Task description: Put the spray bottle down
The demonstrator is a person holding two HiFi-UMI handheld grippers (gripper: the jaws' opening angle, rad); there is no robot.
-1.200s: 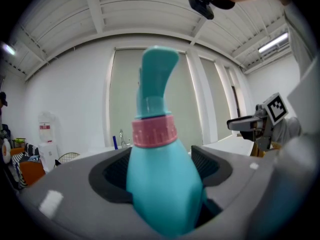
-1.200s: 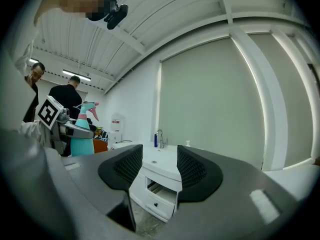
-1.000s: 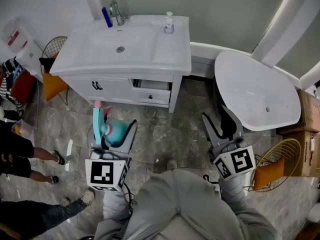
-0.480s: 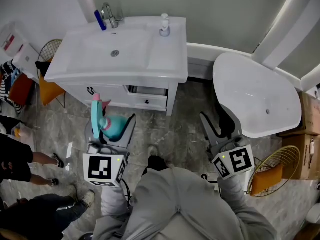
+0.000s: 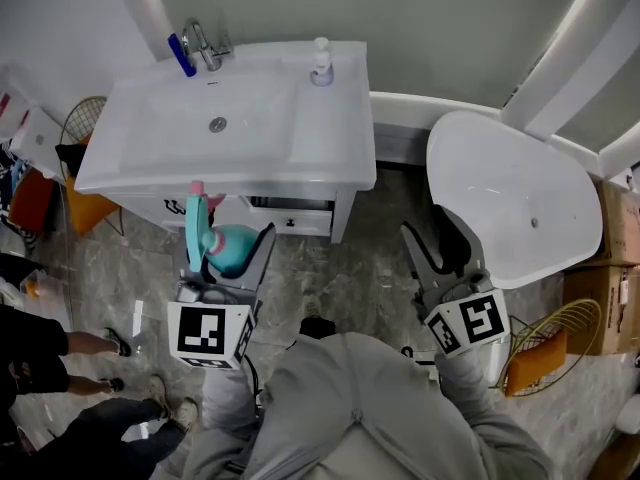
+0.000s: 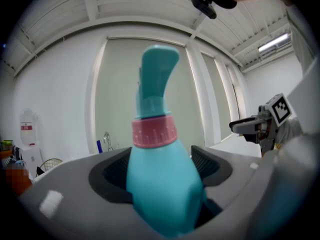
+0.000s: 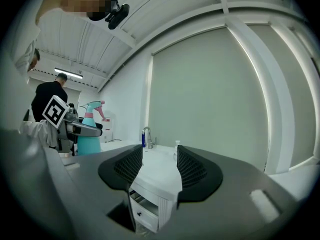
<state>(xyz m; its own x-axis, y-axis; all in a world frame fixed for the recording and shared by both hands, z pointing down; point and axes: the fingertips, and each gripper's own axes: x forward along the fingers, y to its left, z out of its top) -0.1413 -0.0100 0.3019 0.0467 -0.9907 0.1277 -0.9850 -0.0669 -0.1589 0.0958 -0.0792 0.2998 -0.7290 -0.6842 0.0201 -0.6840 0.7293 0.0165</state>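
Spray bottle [image 6: 159, 179] stands upright in the air before the vanity surface [image 5: 310, 143], its wide body clamped in the left gripper [image 5: 224, 258] jaws. The smooth plastic looks slippery and probably light. The right gripper [image 7: 159, 156] jaws are apart, empty.

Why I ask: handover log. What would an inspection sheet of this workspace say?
Surface: white vanity top, basin bare.
Job's things: teal spray bottle upright, held off the floor before the vanity.
Clutter: soap dispenser and blue item by the faucet.
Grippers: left gripper shut on spray bottle; right gripper open, empty.
Cables: nothing seen.
Surroundings: white tub at right, wire basket, a bystander's legs at left.
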